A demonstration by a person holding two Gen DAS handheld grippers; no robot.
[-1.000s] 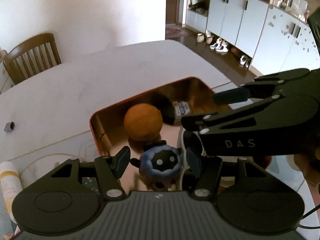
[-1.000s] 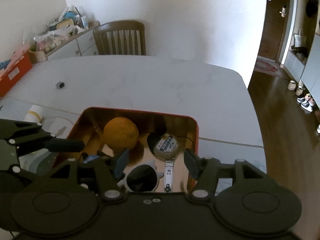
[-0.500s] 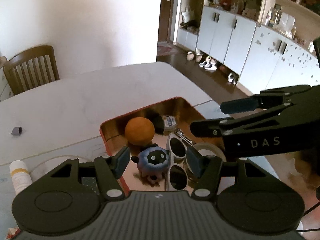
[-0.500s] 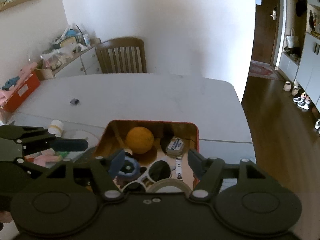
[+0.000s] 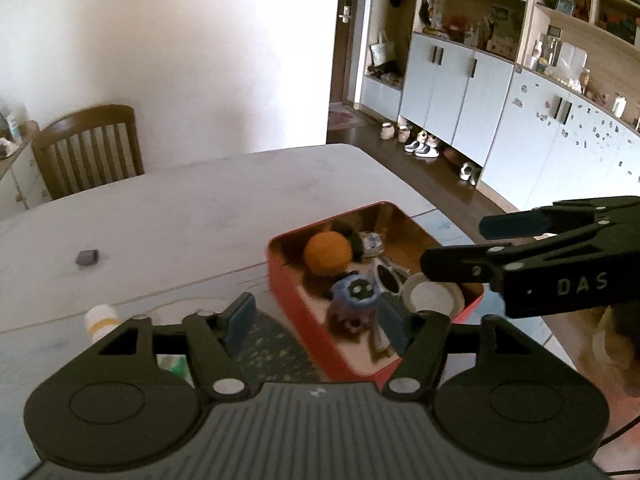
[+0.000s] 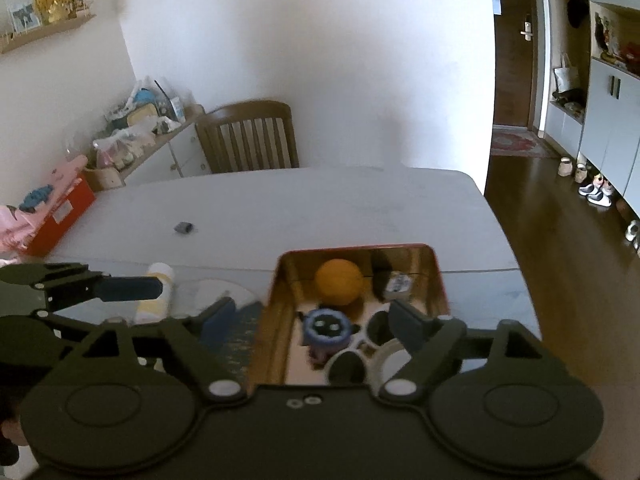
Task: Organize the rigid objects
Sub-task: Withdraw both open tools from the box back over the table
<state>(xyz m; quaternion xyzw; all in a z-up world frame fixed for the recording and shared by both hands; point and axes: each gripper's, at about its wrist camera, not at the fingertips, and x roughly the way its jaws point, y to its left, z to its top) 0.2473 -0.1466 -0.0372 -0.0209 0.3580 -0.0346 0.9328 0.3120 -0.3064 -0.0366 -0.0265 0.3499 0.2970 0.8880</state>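
A red tin box (image 5: 304, 320) (image 6: 440, 276) with a shiny inside stands on the white table. In it lie an orange (image 5: 327, 253) (image 6: 338, 282), a blue round toy figure (image 5: 354, 294) (image 6: 327, 329), white sunglasses (image 5: 386, 278) (image 6: 352, 360), a tape roll (image 5: 432, 296) (image 6: 394, 362) and a small round labelled tin (image 5: 370, 240) (image 6: 396, 282). My left gripper (image 5: 316, 322) hangs above the box's near left side, jaws opening, nothing between them. My right gripper (image 6: 316, 322) hovers over the box's near end, jaws opening, also holding nothing; it shows from the side (image 5: 460, 244) in the left wrist view.
A small grey block (image 5: 87, 257) (image 6: 183, 227) lies further back on the table. A white and yellow bottle (image 5: 100, 318) (image 6: 156, 292) lies left of the box on a patterned mat (image 5: 276, 344). A wooden chair (image 6: 248, 136) stands at the far edge. The table drops off to the right.
Both grippers have pulled up and back from the box and spread wider. The toy figure and sunglasses, earlier right between the fingers, now lie lower and farther off in the box.
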